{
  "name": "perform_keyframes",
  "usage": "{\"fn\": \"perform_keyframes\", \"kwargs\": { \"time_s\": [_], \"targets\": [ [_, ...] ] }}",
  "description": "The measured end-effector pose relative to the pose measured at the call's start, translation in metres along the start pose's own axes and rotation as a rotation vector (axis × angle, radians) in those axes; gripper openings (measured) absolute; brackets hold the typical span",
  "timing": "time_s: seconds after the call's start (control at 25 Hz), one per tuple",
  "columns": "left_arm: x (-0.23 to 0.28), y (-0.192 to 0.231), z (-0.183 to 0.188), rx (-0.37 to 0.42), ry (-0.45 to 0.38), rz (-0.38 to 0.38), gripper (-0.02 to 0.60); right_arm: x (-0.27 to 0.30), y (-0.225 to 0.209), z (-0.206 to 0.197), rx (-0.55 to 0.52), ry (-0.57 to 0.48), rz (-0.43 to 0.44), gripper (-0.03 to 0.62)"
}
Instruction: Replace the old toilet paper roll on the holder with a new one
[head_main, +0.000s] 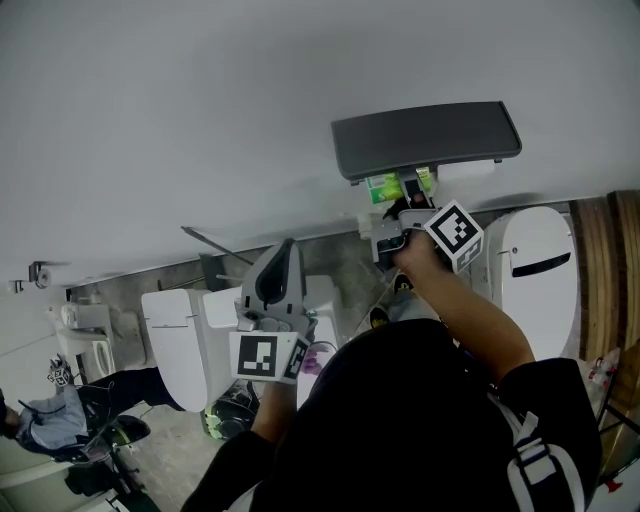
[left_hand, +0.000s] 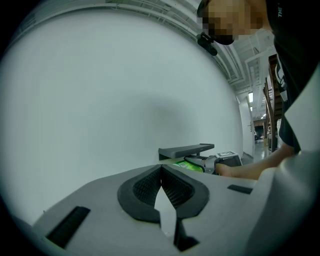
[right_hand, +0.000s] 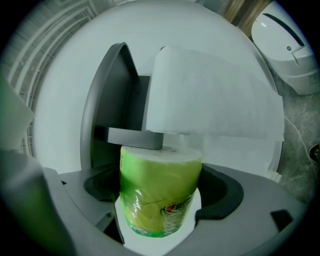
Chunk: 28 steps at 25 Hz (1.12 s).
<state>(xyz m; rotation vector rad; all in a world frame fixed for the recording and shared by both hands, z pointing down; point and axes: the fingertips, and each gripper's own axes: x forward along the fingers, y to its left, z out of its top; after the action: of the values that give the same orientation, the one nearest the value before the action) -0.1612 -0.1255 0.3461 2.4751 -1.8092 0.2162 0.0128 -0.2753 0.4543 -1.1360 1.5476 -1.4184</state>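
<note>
Right gripper view: the right gripper (right_hand: 162, 186) has its jaws spread around a green-wrapped toilet paper roll (right_hand: 159, 172) and pinches it by its curved sides. The roll's long axis stands upright in this view, in line with the jaws. Its far flat end sits right at the grey bar (right_hand: 135, 138) of the wall holder. The holder's grey cover (right_hand: 111, 95) rises behind the bar. A white, paper-like mass (right_hand: 210, 95) sits just beside the bar; whether it is the old roll cannot be told.

Head view: the roll is directly under the cover, against the wall.

Left gripper view: the left gripper (left_hand: 161, 172) has its jaws pressed together at the tips, with nothing between them. It is held well apart from the holder, facing the wall.

Surface and room: a plain white wall (head_main: 200, 120) carries the holder. The floor (head_main: 340, 255) is grey and mottled. One white toilet (head_main: 540, 265) stands below the holder and a second (head_main: 180, 335) stands to the left. A wooden strip (head_main: 600, 270) runs along the right edge.
</note>
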Motion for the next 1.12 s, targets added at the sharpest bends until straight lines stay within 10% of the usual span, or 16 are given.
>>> {"fn": "perform_keyframes", "kwargs": {
  "time_s": [0.6,1.12],
  "targets": [
    [0.002,-0.014,-0.005,-0.013,-0.001,-0.064,0.023,-0.025,-0.001,-0.01,-0.133,0.225,0.079,0.446],
    [0.021,-0.043,-0.003,-0.032,-0.044,-0.166,0.023,-0.104,0.024,-0.007,-0.845,0.654,0.168,0.445]
  ]
}}
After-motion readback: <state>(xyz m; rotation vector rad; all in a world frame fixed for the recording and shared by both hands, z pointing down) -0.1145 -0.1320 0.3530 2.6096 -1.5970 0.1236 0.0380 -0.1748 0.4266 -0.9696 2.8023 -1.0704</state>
